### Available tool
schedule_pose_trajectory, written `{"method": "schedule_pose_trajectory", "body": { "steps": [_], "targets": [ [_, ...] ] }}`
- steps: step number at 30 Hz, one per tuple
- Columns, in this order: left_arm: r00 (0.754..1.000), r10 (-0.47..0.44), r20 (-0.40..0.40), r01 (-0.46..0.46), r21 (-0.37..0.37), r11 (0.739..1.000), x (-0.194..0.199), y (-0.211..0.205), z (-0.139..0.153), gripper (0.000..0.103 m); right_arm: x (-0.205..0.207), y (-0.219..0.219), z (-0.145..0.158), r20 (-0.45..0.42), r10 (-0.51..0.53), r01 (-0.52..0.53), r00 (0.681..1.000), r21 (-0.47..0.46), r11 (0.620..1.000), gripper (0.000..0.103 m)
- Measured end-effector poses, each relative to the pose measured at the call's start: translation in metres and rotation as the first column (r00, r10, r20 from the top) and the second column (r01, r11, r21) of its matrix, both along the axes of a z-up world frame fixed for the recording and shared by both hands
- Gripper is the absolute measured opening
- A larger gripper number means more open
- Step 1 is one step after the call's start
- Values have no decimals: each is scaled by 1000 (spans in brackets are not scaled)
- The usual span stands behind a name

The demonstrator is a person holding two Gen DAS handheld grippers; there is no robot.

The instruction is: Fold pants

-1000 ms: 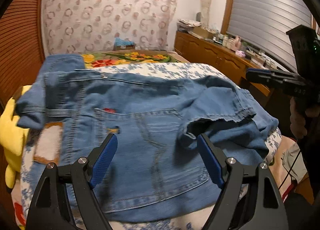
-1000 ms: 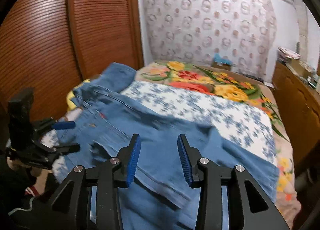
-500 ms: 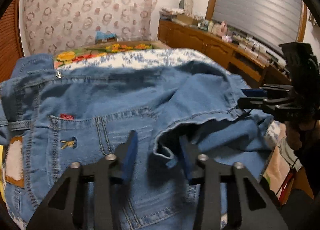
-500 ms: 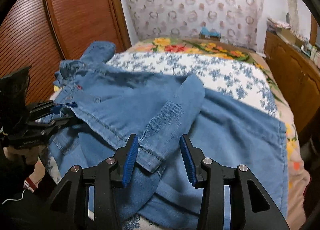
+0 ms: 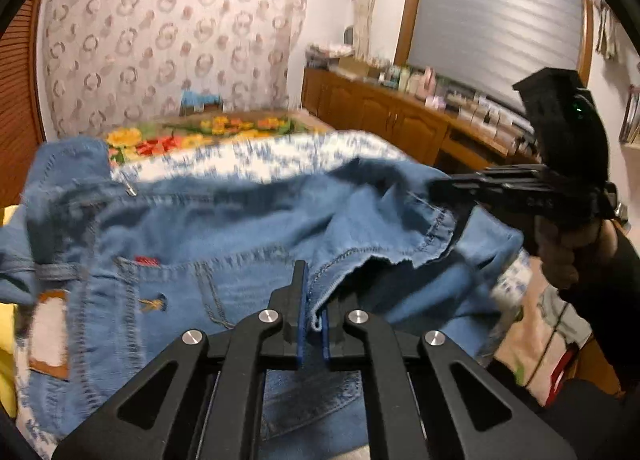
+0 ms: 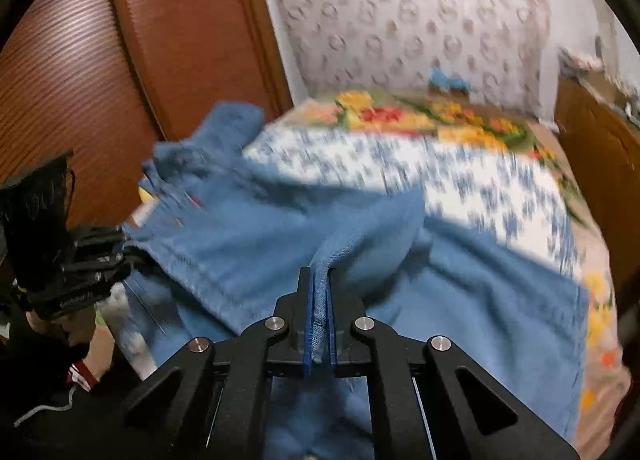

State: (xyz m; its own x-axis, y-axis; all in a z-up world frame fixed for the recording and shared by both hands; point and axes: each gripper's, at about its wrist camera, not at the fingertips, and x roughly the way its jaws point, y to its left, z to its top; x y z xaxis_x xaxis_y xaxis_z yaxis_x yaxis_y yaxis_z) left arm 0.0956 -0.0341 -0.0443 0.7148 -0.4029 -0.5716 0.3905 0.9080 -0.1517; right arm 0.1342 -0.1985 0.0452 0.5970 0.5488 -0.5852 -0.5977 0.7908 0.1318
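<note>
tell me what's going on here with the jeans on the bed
A person is folding a pair of blue jeans spread on a bed with a blue-flowered cover, using a handheld gripper in each hand. The left gripper has its jaws shut on a hemmed edge of the denim, and the right gripper is shut on another fold of the same hem further along. The pinched edge is raised off the rest of the jeans, so a fold seems to be starting, not yet laid down.
</note>
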Motion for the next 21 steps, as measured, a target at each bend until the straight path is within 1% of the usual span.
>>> {"method": "schedule_pose_trajectory", "body": {
  "steps": [5, 7, 10, 13, 16, 20, 21],
  "targets": [
    [997, 46, 67, -42, -58, 997, -22, 28, 36, 6, -2, 27, 56, 120, 60, -62, 991, 17, 998, 4],
    [994, 77, 82, -73, -61, 995, -28, 40, 47, 6, -3, 45, 73, 159, 91, -94, 983, 13, 995, 4],
    [988, 117, 98, -113, -50, 992, -40, 56, 57, 6, 0, 72, 92, 176, 134, -143, 975, 37, 989, 4],
    [982, 160, 102, -155, -54, 986, -51, 77, 61, 6, 3, 91, 97, 192, 162, -172, 968, 41, 984, 4],
    [976, 199, 92, -195, -55, 979, -59, 95, 58, 6, 15, 111, 96, 191, 186, -197, 964, 41, 980, 4],
    [969, 240, 61, -237, -50, 970, -65, 112, 44, 6, 41, 135, 84, 179, 213, -221, 961, 24, 975, 4],
    [967, 247, 54, -245, -50, 968, -66, 115, 40, 6, 56, 148, 79, 176, 218, -225, 960, 18, 974, 4]
  ]
}}
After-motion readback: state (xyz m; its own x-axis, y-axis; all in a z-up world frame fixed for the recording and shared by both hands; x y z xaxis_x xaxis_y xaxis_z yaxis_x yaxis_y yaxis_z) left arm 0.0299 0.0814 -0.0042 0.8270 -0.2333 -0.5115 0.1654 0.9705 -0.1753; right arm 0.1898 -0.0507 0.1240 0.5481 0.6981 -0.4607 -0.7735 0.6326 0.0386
